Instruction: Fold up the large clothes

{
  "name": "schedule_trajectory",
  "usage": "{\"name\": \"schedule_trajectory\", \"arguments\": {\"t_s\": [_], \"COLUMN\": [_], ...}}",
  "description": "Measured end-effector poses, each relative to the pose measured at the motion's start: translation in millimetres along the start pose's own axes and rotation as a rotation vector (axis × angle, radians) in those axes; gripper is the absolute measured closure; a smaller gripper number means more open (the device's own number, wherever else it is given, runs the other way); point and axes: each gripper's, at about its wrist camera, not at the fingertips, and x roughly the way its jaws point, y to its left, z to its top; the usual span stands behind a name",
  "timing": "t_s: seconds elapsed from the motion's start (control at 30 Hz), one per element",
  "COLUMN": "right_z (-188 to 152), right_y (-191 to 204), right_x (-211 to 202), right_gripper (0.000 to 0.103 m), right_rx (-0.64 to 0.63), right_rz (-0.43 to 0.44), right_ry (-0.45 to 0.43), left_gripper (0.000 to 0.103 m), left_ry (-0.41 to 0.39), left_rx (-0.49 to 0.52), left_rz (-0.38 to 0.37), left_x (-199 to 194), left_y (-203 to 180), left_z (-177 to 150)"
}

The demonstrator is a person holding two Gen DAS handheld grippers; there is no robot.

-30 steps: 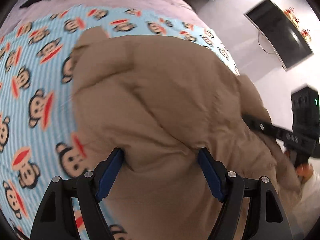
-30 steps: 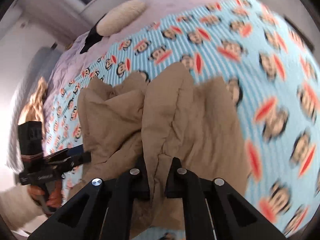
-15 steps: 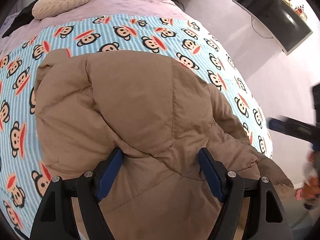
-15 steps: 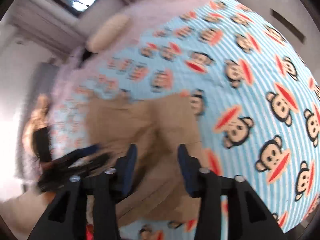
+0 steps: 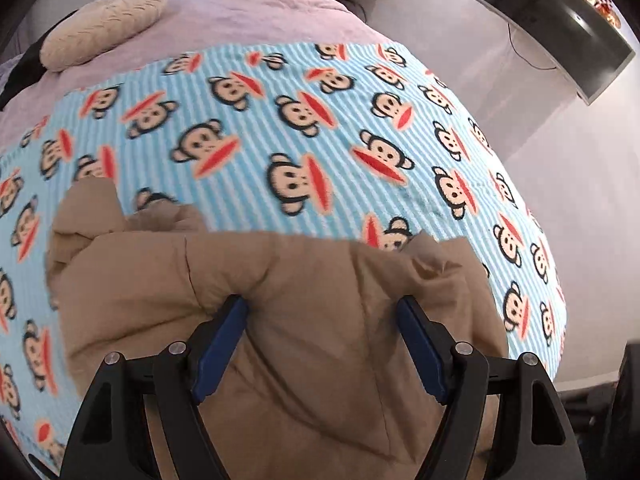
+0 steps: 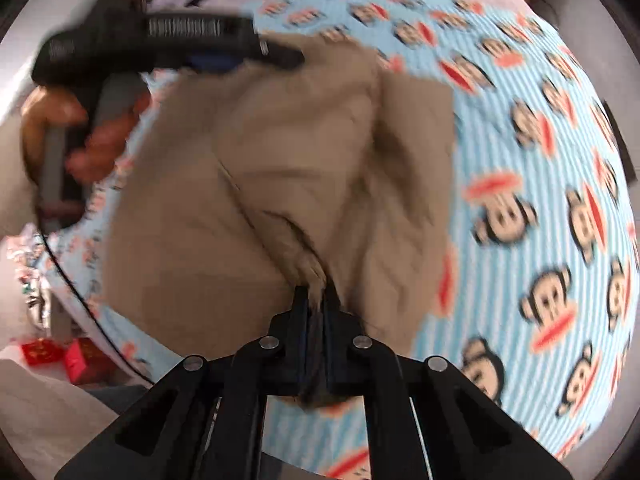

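A tan puffy jacket point(image 5: 140, 280) lies bunched on a blue striped monkey-print blanket point(image 5: 300, 120). My left gripper point(image 5: 322, 304) stands wide, its blue pads pressed on either side of a thick fold of the jacket. In the right wrist view the jacket point(image 6: 280, 140) spreads ahead, and my right gripper point(image 6: 316, 292) is closing, with a thin ridge of the tan fabric pinched between its jaws. The left gripper point(image 6: 276, 54) shows at the jacket's far edge, held by a person's hand point(image 6: 60, 120).
A cream cushion point(image 5: 104, 28) rests on the lilac bedspread point(image 5: 260, 12) beyond the blanket. A dark screen point(image 5: 560, 28) hangs on the wall to the right. Red boxes point(image 6: 60, 356) sit on the floor past the bed's left edge.
The left gripper drew its fold of jacket back, uncovering more blanket. The right gripper let go, opened, shifted and closed on a fold at the jacket's near edge.
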Motion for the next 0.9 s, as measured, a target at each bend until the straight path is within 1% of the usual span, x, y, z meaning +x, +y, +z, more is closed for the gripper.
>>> {"name": "schedule_trajectory", "arguments": {"t_s": [0.13,0.27,0.33,0.4,0.47,0.53,0.63,0.7,0.73,0.83,0.9], "right_z": [-25,-41,-43,-43,-41,-33,-12,7,15,21,23], "right_y": [-26,-33,-37,-43,-54,-66,-74,-73,-70,-54,-54], "right_x": [25,43,37,18,-7,-36,-46,-37,-29,-2,14], "right_gripper": [0.097,0.097,0.097,0.096,0.095,0.095,0.094,0.094,0.094,0.095,0.095], "right_rx": [0.099,0.154,0.194,0.242,0.306,0.366,0.402,0.388,0.377,0.372,0.39], "right_rz": [-0.016,-0.016,-0.003,0.016,0.052,0.093,0.158,0.163,0.158,0.139,0.136], "right_ry": [0.027,0.031,0.034,0.018,-0.049,-0.14,-0.196,-0.195,-0.179,-0.12,-0.089], "left_gripper": [0.026,0.026,0.026,0.026,0.026,0.026,0.026,0.026,0.026,0.025,0.026], "left_ry": [0.009,0.014,0.012,0.013,0.013,0.011,0.01,0.01,0.01,0.009,0.007], "left_rx": [0.008,0.039,0.049,0.04,0.028,0.027,0.032,0.034,0.037,0.04,0.039], "left_rz": [0.002,0.023,0.038,0.035,0.028,0.027,0.034,0.037,0.039,0.045,0.049], "left_x": [28,37,36,35,34,34,34,33,33,29,23], "left_y": [-23,-35,-35,-29,-24,-24,-24,-24,-25,-25,-25], "left_z": [5,2,0,-2,-2,-2,-2,-2,-2,-3,-3]}}
